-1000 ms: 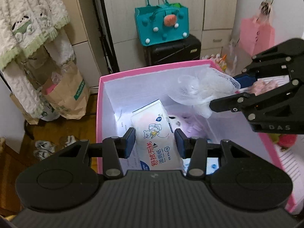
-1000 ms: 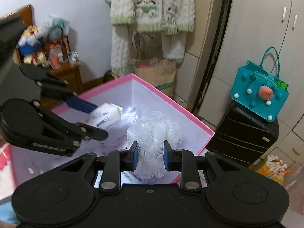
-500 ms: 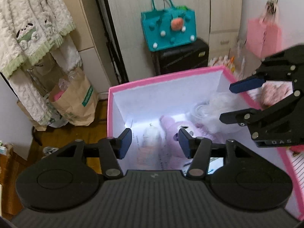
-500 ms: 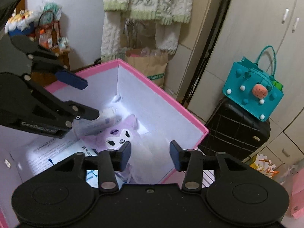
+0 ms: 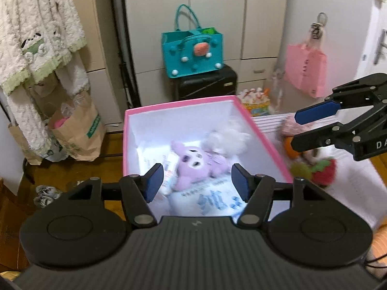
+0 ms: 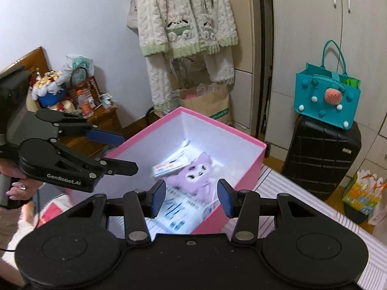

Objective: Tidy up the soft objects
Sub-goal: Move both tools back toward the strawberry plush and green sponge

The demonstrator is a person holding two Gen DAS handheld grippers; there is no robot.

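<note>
A pink box (image 5: 179, 107) (image 6: 254, 154) with white inner walls holds a purple plush toy (image 5: 193, 164) (image 6: 193, 176), a white mesh bath puff (image 5: 227, 140), a tissue pack (image 5: 169, 171) (image 6: 171, 165) and a printed wipes pack (image 5: 212, 199). My left gripper (image 5: 197, 184) is open and empty above the box's near edge. My right gripper (image 6: 191, 198) is open and empty above the box; it shows in the left wrist view (image 5: 312, 128) to the right of the box. A strawberry plush (image 5: 324, 171) and other soft toys lie right of the box.
The box stands on a striped cloth (image 6: 302, 200). A black suitcase (image 6: 321, 154) with a teal felt bag (image 6: 326, 96) stands by the wardrobe. A paper bag (image 5: 77, 130) and hanging fleece clothes (image 6: 183, 17) are on the left. A pink bag (image 5: 306, 72) hangs on the right.
My left gripper let go of the tissue pack and my right let go of the mesh puff; both now lie in the box. Both grippers have opened wide and drawn back.
</note>
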